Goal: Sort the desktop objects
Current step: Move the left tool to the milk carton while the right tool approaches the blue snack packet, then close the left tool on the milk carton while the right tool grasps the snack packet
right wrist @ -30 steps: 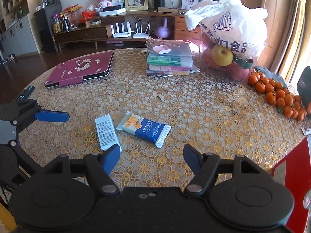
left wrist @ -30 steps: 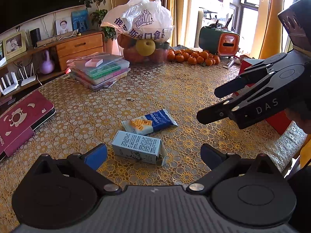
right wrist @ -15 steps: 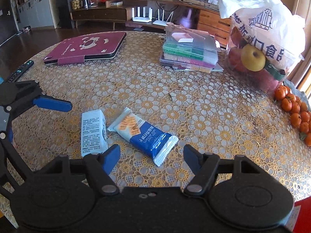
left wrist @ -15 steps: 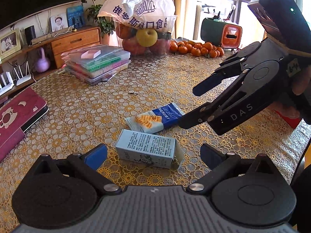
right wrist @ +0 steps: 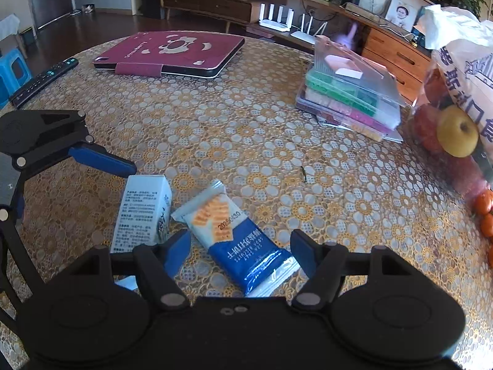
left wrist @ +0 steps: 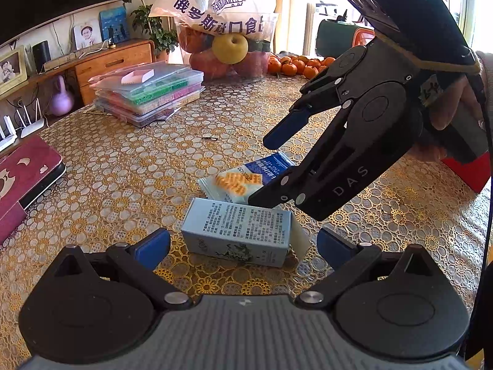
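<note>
The round table (right wrist: pixel 277 129) under its gold lace cloth carries bulky clutter at the edges: a white bag of fruit (left wrist: pixel 222 9), a stack of clear plastic cases (right wrist: pixel 348 98) and a maroon tablet case (right wrist: pixel 172 52). Near the front lie the two things to sort, touching at a corner: a pale blue carton (left wrist: pixel 237 231) on its side and a blue biscuit packet (right wrist: pixel 237 237). The left tool (left wrist: pixel 243 243) stands wide around the carton; the right tool (right wrist: pixel 240 246) stands wide over the packet. Each should probably settle lower and centre its fingers before closing, so that neither grip drags the neighbouring item.
</note>
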Available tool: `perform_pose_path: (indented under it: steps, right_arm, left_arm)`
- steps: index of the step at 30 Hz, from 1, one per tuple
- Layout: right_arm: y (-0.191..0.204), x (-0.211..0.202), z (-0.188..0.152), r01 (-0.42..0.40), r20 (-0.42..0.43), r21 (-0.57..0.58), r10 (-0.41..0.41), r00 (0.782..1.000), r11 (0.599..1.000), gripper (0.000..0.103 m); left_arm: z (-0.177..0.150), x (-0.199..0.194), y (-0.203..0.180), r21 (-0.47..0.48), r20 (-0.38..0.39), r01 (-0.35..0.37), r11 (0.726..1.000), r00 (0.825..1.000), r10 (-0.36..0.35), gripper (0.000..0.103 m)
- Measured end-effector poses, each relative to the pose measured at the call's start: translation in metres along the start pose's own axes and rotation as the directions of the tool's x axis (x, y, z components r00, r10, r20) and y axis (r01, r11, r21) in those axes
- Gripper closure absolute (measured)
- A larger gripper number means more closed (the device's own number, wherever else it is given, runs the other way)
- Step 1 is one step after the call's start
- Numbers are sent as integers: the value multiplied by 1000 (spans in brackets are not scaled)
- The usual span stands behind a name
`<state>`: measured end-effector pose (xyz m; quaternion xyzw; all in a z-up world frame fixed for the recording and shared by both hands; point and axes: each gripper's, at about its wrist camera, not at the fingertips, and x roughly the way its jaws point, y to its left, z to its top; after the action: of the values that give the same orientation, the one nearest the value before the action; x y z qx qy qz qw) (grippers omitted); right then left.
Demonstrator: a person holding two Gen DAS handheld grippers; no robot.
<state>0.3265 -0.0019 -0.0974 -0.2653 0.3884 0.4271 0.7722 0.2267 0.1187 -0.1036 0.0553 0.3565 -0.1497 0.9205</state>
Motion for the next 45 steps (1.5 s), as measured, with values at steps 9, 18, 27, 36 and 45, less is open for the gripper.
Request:
perform_pose_path:
  steps: [9,18,27,36,45]
  right_arm:
    - [-12,7,0,-97,-7,7,97,995,995,34]
    - [-6,2,-1,-105,-1,-21,105,994,994,56]
    - [8,-5,-4,-46,-9,-7,46,999,999,62]
    - [21,-26,-10,-12,0,30,12,1000,999,66]
    - [26,-54,-16,14,22,62,-16,1000,998,66]
  left_arm:
    - [0,10,0,19,0,19,1000,1000,-19,9]
    - [0,12,2,5,14,7,1000,1000,-7,25]
    - [1,11,2,-21,4,-21,1000,1000,21,30]
    - [4,3,-4,-48,-18,-33,998,999,32,30]
    - [11,-19,-18,-50,-5,-25,998,1000,25,30]
